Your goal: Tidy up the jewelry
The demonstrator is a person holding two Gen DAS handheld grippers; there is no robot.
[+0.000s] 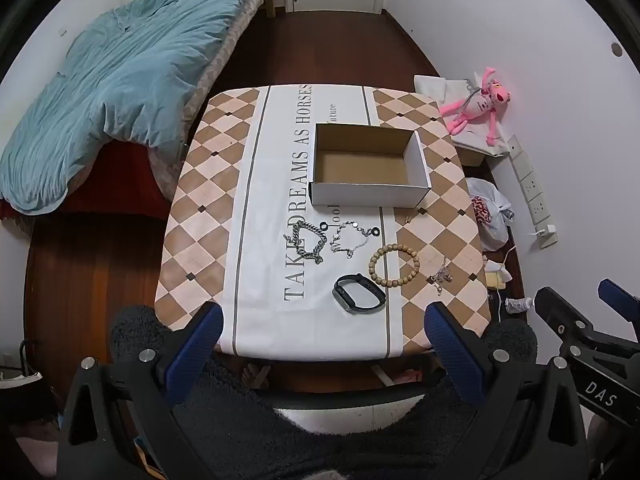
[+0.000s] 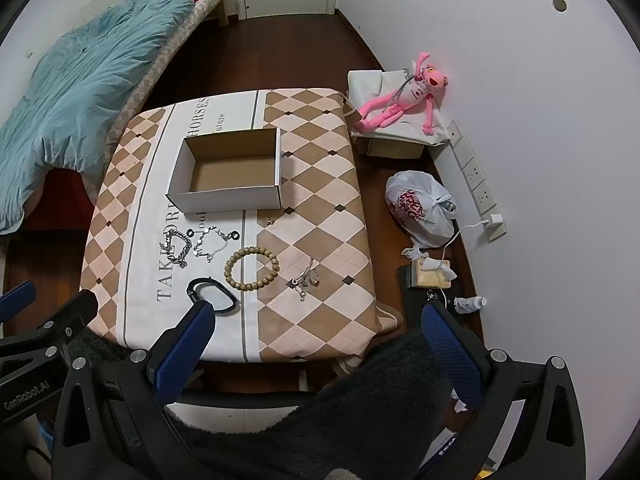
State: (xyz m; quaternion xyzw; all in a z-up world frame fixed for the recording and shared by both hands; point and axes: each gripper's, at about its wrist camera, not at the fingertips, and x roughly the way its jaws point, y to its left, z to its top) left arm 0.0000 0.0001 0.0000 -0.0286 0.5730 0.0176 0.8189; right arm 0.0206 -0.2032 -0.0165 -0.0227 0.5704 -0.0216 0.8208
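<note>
An open, empty cardboard box point(image 1: 370, 168) point(image 2: 230, 172) stands on the table point(image 1: 208, 208) point(image 2: 320, 184). In front of it lie a thick silver chain point(image 1: 308, 242) point(image 2: 178, 246), a thin silver disc bracelet point(image 1: 350, 238) point(image 2: 212, 242), a wooden bead bracelet point(image 1: 394, 266) point(image 2: 251, 267), a black smart band point(image 1: 359, 293) point(image 2: 212, 294) and a small silver charm chain point(image 1: 440, 275) point(image 2: 306, 278). My left gripper point(image 1: 324, 348) is open and empty, above the table's near edge. My right gripper point(image 2: 320, 344) is open and empty, near the front right corner.
A bed with a teal duvet point(image 1: 112, 92) point(image 2: 80, 88) stands to the left. On the floor to the right are a pink plush toy point(image 1: 480, 104) point(image 2: 404, 100), a plastic bag point(image 1: 490, 212) point(image 2: 420, 208), a power strip point(image 2: 476, 180) and small clutter.
</note>
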